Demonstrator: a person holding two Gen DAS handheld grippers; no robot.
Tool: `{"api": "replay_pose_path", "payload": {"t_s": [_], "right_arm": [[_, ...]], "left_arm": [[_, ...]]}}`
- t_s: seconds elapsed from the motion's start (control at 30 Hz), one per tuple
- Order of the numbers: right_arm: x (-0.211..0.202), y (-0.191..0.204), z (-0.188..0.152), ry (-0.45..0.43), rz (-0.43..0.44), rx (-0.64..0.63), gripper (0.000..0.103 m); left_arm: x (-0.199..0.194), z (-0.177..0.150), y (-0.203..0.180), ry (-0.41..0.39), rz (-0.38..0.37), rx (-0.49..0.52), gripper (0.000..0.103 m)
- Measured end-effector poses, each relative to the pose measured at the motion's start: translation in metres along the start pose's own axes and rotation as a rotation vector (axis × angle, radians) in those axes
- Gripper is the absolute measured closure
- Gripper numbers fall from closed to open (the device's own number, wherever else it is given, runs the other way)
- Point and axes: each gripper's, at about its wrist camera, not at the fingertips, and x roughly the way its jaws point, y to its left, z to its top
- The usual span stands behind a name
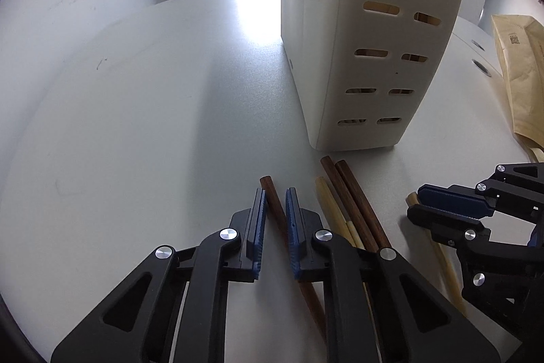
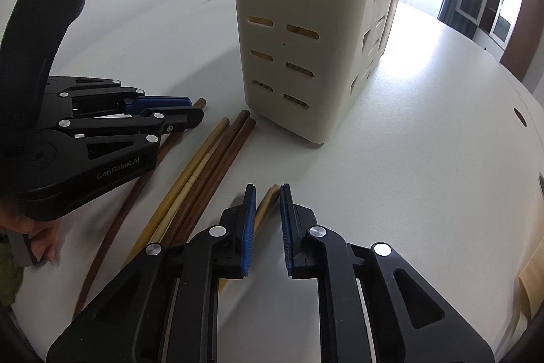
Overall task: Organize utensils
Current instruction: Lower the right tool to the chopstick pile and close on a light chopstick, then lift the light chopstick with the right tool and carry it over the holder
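Several chopsticks lie on the white table in front of a tall cream slotted utensil holder (image 1: 370, 33), also in the right wrist view (image 2: 299, 33). My left gripper (image 1: 274, 193) is open, its jaws either side of a dark brown chopstick (image 1: 272, 196) lying on the table. Two more dark chopsticks (image 1: 350, 193) and a pale bamboo one (image 1: 331, 206) lie beside it. My right gripper (image 2: 265, 189) is open, its jaws astride the end of a pale bamboo chopstick (image 2: 268, 199). It also shows in the left wrist view (image 1: 416, 199).
A brown paper bag (image 1: 520, 70) lies at the table's right side. Round cable holes (image 2: 520, 116) sit in the tabletop on the right. The left gripper's body (image 2: 95, 131) is close on the left of the chopsticks.
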Motion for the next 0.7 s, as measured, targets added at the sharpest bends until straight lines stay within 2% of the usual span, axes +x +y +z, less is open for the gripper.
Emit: {"api": "replay_pose_path", "payload": {"t_s": [0.23, 0.5, 0.7], "right_arm": [[-0.007, -0.003, 0.001, -0.020, -0.004, 0.048, 0.096], [-0.037, -0.014, 0.007, -0.121, 0.030, 0.100, 0.096], [-0.068, -0.035, 0.017, -0.254, 0.030, 0.172, 0.096]], "left_arm": [[-0.005, 0.004, 0.003, -0.012, 0.009, -0.010, 0.096], [-0.041, 0.011, 0.008, -0.116, -0.025, -0.051, 0.096], [-0.080, 0.015, 0.009, -0.234, -0.061, -0.079, 0.096]]}}
